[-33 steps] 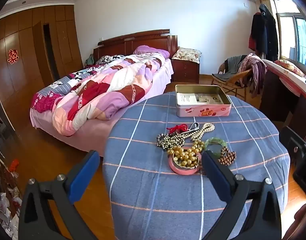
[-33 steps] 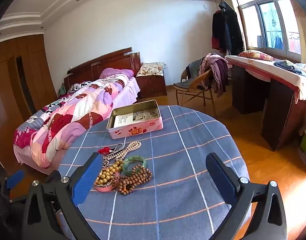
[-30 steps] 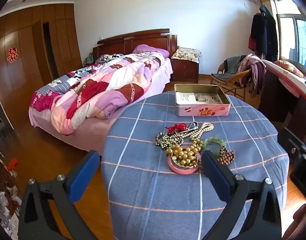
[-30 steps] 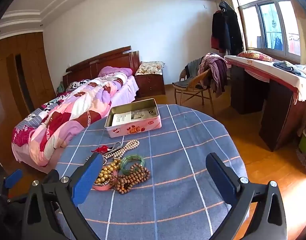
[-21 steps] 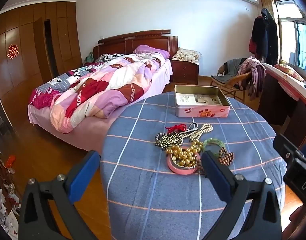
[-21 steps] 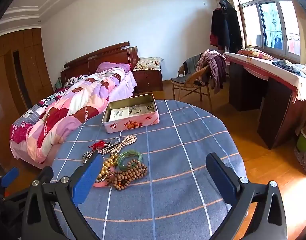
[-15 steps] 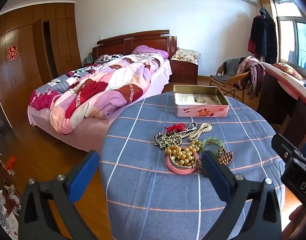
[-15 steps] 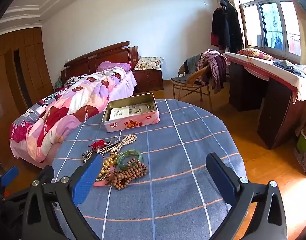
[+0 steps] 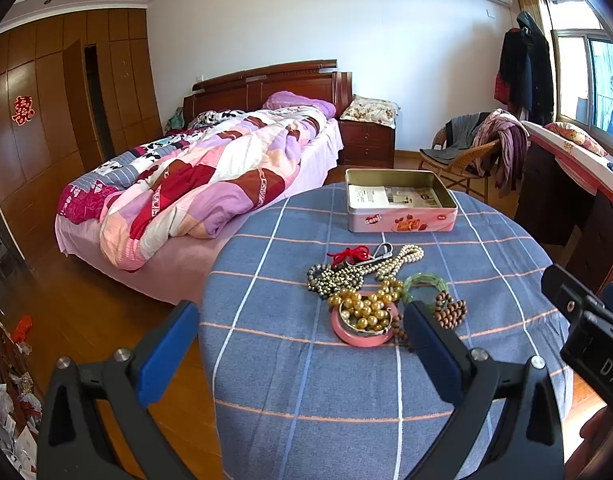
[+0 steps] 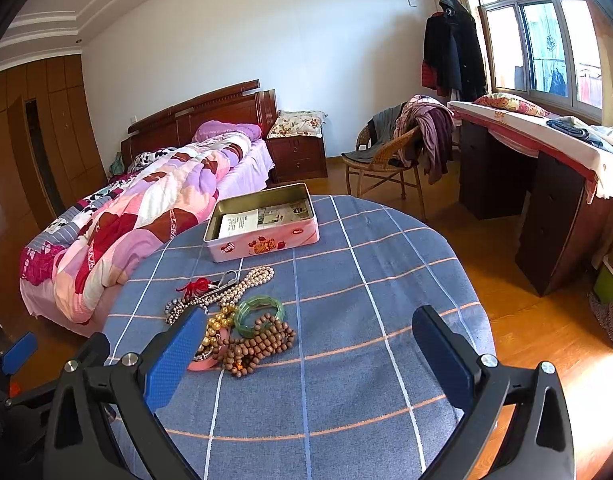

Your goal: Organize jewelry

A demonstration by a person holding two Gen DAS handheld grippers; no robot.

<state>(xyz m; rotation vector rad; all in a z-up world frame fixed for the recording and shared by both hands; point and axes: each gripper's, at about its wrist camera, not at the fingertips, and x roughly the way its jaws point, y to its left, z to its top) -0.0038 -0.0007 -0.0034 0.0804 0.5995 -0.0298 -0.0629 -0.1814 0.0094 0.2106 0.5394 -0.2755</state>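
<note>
Both grippers, left and right, jaws wide and empty, jewelry pile just beyond on the tablecloth.

1. One open pink tin box, lined with printed paper.
2. One green bangle.
3. One string of brown wooden beads.
4. One pale pearl necklace.
5. One string of gold-coloured beads, lying in and over one pink ring-shaped dish.
6. One string of dark grey beads.
7. One red cord knot, beside one metal clip.
8. One round table under a blue checked cloth.
</note>
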